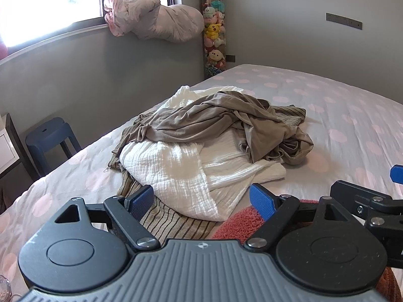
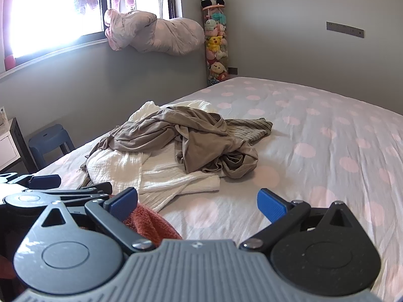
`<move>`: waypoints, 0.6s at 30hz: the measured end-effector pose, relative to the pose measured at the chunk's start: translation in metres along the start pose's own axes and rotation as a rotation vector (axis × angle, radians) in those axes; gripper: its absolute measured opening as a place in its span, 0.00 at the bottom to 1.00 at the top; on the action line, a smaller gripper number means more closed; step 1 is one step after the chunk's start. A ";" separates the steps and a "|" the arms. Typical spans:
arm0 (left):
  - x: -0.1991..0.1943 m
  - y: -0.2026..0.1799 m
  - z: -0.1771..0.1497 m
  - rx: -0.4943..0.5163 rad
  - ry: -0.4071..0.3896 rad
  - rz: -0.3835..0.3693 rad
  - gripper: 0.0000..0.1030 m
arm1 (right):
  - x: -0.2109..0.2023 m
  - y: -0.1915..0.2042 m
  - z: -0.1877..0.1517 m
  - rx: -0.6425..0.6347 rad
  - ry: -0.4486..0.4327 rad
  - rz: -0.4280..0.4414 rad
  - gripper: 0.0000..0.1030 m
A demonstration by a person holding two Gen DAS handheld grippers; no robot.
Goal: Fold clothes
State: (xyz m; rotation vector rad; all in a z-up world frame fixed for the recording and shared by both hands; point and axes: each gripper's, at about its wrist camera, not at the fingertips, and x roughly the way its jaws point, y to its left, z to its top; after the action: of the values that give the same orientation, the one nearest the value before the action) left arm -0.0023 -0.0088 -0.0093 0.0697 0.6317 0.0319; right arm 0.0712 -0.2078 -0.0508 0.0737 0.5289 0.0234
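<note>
Hovering low over the near edge of the polka-dotted grey bed [image 2: 327, 130], the left gripper [image 1: 201, 201] and right gripper [image 2: 197, 202] both had their blue-padded tongs spread apart, clamped on nothing, probably poised to choose a garment. The unfolded pile lay toward the bed's left edge: one taupe jersey garment [image 1: 214, 120] on top, one white crinkled cotton garment [image 1: 181, 171] beneath, one brown striped cloth [image 1: 173, 221] at the bottom. A single coral terry towel [image 1: 241, 224] sat nearest, just under the grippers.
</note>
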 end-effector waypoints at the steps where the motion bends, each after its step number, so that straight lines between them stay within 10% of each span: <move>1: 0.000 0.000 0.000 0.001 0.001 -0.001 0.81 | 0.000 0.000 0.000 -0.002 -0.002 -0.001 0.99; 18: 0.000 0.002 0.000 -0.010 0.009 -0.005 0.81 | -0.002 0.001 -0.001 -0.001 -0.013 -0.009 0.99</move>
State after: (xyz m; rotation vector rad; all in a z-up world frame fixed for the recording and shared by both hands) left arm -0.0025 -0.0067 -0.0089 0.0589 0.6406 0.0306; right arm 0.0692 -0.2064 -0.0505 0.0703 0.5159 0.0139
